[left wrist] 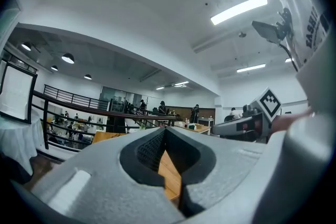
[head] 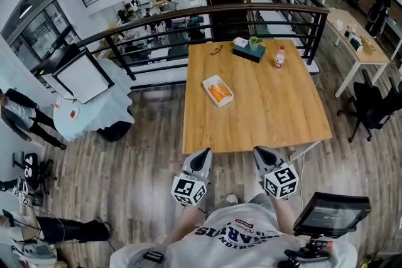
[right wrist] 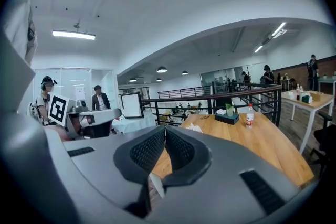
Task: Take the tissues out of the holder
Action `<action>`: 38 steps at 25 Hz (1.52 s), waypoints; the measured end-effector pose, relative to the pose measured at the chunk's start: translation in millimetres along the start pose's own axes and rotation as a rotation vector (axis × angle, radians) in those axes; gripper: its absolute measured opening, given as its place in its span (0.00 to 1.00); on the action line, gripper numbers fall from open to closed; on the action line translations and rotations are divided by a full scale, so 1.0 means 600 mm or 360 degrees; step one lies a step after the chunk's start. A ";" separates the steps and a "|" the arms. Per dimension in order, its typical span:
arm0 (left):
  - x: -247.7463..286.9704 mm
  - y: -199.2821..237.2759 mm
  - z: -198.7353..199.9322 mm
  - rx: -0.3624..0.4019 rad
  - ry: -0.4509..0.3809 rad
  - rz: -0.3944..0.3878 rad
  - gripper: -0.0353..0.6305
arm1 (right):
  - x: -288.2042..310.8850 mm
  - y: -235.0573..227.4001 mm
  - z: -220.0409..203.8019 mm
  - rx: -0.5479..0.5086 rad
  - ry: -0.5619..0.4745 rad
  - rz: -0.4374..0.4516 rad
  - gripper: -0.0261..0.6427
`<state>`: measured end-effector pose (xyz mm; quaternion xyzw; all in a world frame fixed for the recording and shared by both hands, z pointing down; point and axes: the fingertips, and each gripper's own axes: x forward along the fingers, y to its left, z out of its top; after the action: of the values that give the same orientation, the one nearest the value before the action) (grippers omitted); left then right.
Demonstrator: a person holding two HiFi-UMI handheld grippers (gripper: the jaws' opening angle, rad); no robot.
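One wooden table (head: 264, 110) fills the middle, its near edge just ahead of two tools. The left tool (head: 201, 152) and right tool (head: 259, 150) are both closed on nothing, over the floor. One dark tissue holder (head: 250, 53) sits at the far edge, tissues (head: 240, 42) poking up. One white tray (head: 218, 91) holds orange pieces, too small to count. One bottle (head: 279, 59) stands just right of the holder. One small dark thing (head: 215, 50) is too tiny to make out.
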<state>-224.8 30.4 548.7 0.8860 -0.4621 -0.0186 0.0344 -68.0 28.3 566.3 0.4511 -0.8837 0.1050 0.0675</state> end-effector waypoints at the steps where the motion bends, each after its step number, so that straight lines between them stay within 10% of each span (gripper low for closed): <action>1: 0.005 0.003 -0.001 0.0003 -0.0004 -0.0010 0.06 | 0.001 -0.001 -0.005 0.0007 0.0013 -0.0001 0.05; 38: 0.281 0.098 0.026 0.0042 -0.0001 0.0059 0.06 | 0.207 -0.267 0.085 0.0078 -0.0054 0.0023 0.05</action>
<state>-177.6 -142.0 537.8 0.8776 -0.4786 -0.0123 0.0227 -11.8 -173.1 563.5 0.4480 -0.8851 0.1196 0.0406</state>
